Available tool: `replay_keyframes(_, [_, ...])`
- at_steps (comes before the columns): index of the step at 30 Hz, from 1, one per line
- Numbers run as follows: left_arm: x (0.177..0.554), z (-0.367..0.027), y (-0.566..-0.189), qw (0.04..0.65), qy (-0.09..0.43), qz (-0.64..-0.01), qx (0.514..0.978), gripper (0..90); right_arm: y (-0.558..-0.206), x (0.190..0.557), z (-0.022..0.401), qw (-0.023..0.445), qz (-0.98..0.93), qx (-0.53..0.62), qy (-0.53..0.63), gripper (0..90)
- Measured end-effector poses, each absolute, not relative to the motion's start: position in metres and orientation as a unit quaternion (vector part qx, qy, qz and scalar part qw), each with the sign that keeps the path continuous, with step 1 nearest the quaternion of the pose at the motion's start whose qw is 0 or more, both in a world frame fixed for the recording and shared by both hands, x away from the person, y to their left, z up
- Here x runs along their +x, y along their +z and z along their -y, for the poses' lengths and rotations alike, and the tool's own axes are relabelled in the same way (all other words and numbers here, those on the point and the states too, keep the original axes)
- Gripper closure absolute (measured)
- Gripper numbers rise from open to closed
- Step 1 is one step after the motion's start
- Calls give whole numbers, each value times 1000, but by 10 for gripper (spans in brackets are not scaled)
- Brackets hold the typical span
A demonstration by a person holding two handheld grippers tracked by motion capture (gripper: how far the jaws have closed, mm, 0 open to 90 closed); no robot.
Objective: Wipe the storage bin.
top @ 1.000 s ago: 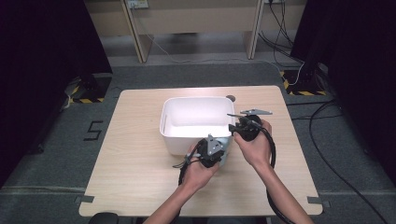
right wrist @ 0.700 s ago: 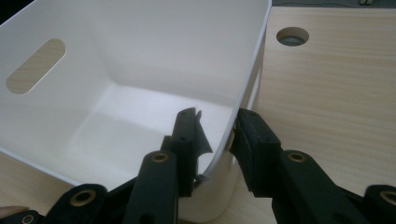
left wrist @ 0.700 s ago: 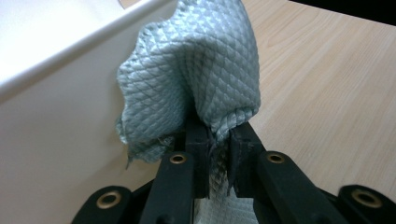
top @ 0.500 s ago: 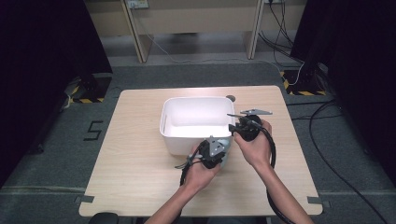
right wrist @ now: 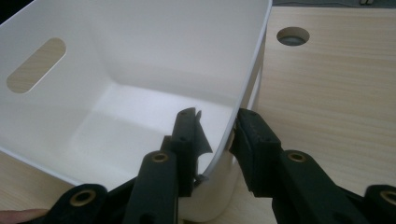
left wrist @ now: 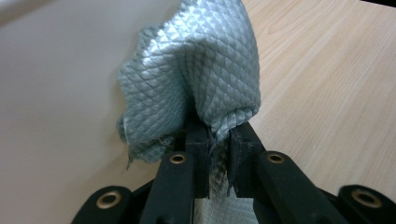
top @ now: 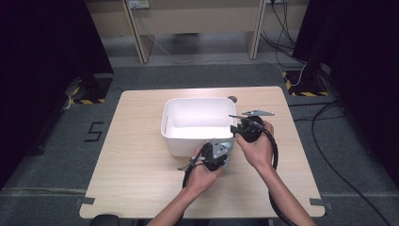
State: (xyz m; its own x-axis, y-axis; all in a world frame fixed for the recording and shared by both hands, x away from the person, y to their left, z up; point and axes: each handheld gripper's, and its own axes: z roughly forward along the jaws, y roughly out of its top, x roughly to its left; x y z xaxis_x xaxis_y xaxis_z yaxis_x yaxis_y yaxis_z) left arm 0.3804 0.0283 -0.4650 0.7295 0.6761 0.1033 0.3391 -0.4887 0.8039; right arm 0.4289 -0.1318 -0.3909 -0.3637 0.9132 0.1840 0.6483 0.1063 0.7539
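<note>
Grey quilted cloth point(left wrist: 196, 79) sat pinched in the left claw point(left wrist: 215, 140), just outside the white bin point(top: 176, 120) on the surface point(top: 136, 165). Right claw point(right wrist: 212, 135) clamped the bin's near corner rim. Nothing had shifted over the last second; I judged wiping not yet begun.

High view: fixed above the person's side, facing forward and down; takes in the whole desk point(top: 141, 155), the white bin point(top: 197, 125) at its middle and the floor beyond.

Left gripper view: rides on the left claw point(left wrist: 217, 140), very near, looking along its jaws at a grey quilted cloth point(left wrist: 201, 74), bin wall to the left, desk to the right.

Right gripper view: rides on the right claw point(right wrist: 212, 135), close, looking into the bin across its rim.

Shared by all three: bin and desk top.
</note>
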Motion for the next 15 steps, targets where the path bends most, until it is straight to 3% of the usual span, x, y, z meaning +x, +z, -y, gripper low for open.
replay_keyframes(15, [382,-21,-476,392,208,-301,844,806,-391,429,132,167,-726,538,395,699])
